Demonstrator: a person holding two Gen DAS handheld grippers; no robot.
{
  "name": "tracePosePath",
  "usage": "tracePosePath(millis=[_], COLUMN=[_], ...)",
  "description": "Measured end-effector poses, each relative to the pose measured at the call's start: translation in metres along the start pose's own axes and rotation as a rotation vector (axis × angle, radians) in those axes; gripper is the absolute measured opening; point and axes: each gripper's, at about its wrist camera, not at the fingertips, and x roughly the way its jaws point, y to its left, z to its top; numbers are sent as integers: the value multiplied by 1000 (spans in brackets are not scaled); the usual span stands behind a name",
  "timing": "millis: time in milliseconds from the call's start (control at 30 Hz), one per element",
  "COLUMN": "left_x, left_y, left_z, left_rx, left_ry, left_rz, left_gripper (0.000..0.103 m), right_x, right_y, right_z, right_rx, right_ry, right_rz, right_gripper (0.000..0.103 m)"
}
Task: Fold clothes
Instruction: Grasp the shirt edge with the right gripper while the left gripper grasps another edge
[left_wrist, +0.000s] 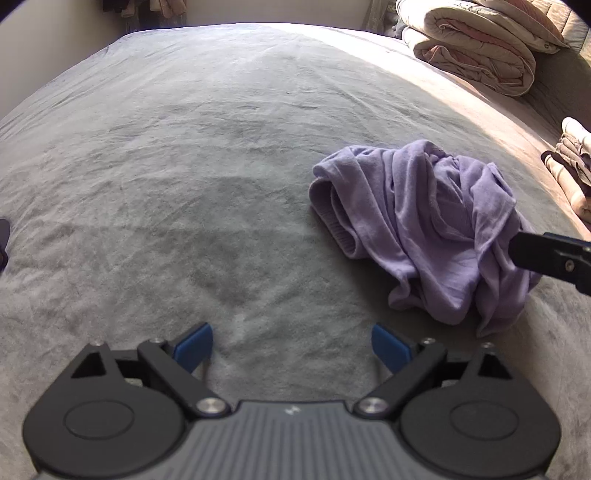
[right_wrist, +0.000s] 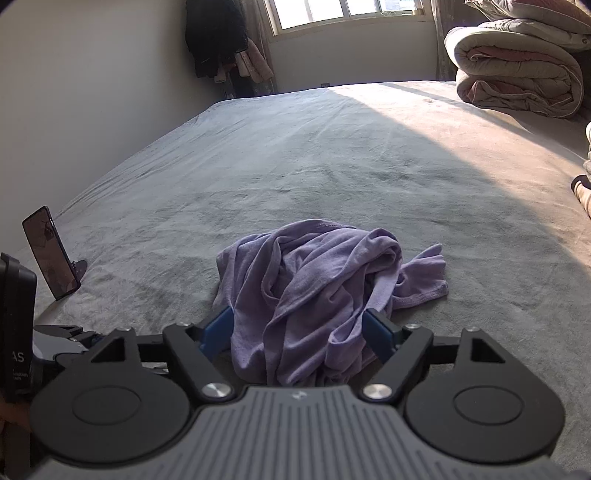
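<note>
The bed (left_wrist: 184, 166) fills both views, covered in a grey plush sheet with sun falling across its far right side. No box, basket or other container shows in either view; everything lies straight on the bed.

At the far right corner sits a rolled quilt (right_wrist: 517, 74), beige and pink, with more bedding on top of it. Nearer, at the right edge, is a small stack of folded clothes (left_wrist: 572, 166), cut off by the frame.

The shirt (right_wrist: 314, 295) — lilac, crumpled into a heap — lies on the near part of the bed, right of centre in the left wrist view. In that view its long axis runs from upper left to lower right, with a ribbed opening facing left. In the right wrist view a hemmed flap sticks out to the right, flat on the sheet.

The right tool (right_wrist: 301, 336) is released, its 2 blue fingers spread to either side of the shirt's near edge, with cloth bunched between them; whether the pads touch the cloth I cannot tell. The left tool (left_wrist: 291, 347) is also released, over bare sheet, well apart from the shirt.

Only the right wrist view shows the window (right_wrist: 347, 14), dark clothes hanging in the corner, and a phone (right_wrist: 50, 253) propped upright on a stand at the left. Only the left wrist view shows the right tool's dark finger from the side, against the shirt's right flank.
</note>
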Motion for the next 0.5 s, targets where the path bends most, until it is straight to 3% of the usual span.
tracePosePath(millis=[67, 200, 300, 367, 400, 500], left_x=[-1, -1, -3, -3, -4, -5], left_y=[5, 12, 14, 14, 14, 14], left_z=[1, 3, 3, 4, 6, 10], left_rx=[-18, -57, -69, -78, -91, -145], left_ry=[-2, -8, -20, -33, -41, -68], left_rz=[-7, -21, -37, -67, -92, -171], left_gripper=[86, 82, 81, 79, 75, 69], right_x=[3, 14, 23, 30, 33, 26], right_y=[2, 7, 10, 9, 7, 2], right_z=[-3, -10, -16, -22, -25, -24], right_rx=[-2, -27, -48, -56, -60, -39], right_ry=[9, 28, 52, 70, 76, 59], right_rz=[16, 17, -1, -30, -50, -61], right_gripper=[64, 45, 42, 24, 9, 8])
